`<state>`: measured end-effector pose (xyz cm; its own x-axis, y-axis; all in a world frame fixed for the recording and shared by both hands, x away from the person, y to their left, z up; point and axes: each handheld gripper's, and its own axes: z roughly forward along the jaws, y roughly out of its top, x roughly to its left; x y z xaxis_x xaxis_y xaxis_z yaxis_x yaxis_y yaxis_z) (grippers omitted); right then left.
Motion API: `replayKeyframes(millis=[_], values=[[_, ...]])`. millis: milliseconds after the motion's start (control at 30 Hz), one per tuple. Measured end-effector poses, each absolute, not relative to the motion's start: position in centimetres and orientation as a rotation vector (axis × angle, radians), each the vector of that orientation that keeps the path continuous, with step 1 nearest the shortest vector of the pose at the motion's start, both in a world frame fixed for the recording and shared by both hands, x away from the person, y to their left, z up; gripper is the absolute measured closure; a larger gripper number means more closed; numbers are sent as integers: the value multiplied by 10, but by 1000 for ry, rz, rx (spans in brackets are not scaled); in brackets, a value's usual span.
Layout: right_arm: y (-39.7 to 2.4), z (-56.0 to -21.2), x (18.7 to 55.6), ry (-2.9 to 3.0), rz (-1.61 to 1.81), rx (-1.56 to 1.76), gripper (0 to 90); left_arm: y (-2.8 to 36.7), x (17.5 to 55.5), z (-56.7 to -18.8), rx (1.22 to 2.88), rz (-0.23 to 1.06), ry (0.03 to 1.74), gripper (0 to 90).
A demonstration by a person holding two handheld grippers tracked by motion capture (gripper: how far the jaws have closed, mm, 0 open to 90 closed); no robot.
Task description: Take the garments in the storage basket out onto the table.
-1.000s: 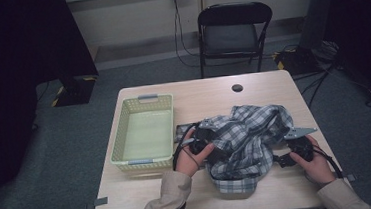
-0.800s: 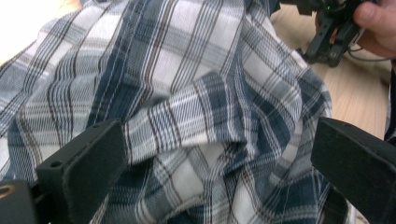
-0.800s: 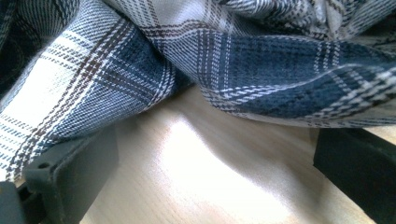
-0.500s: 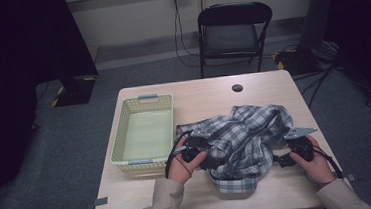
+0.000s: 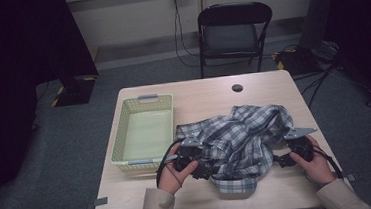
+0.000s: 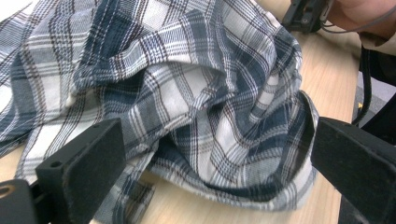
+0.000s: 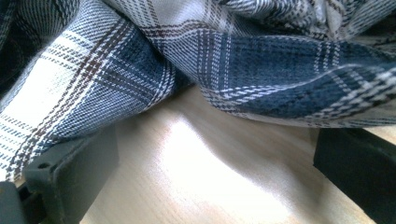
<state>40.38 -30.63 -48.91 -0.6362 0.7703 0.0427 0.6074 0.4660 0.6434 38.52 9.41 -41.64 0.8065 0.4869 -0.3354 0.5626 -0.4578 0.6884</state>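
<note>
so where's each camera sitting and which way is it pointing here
High view: fixed above the person's side, looking forward and down on the table, yellow basket, plaid shirt and chair; both forearms show, with left gripper and right gripper.
Left gripper view: rides the left gripper, looking along the table into the shirt's folds between its open jaws; the right gripper sits far off at top.
Right gripper view: rides the right gripper, low over the tabletop at the shirt's hem, jaws open.
All three share the shirt.
</note>
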Motion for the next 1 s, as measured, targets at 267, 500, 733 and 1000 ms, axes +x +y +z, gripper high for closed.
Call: replayKeyframes(millis=[267, 500, 733, 1000], values=[[-306, -489, 404, 2463, 927, 1184, 0, 108, 377, -415, 2139, -98, 787, 27], [-306, -489, 404, 2463, 927, 1184, 0, 120, 371, -413, 2144, -70, 800, 27], [-306, -489, 404, 2463, 927, 1184, 0, 132, 366, -418, 2152, -54, 802, 27], [-306, -489, 404, 2461, 926, 1186, 0, 144, 364, -419, 2161, -23, 784, 27]])
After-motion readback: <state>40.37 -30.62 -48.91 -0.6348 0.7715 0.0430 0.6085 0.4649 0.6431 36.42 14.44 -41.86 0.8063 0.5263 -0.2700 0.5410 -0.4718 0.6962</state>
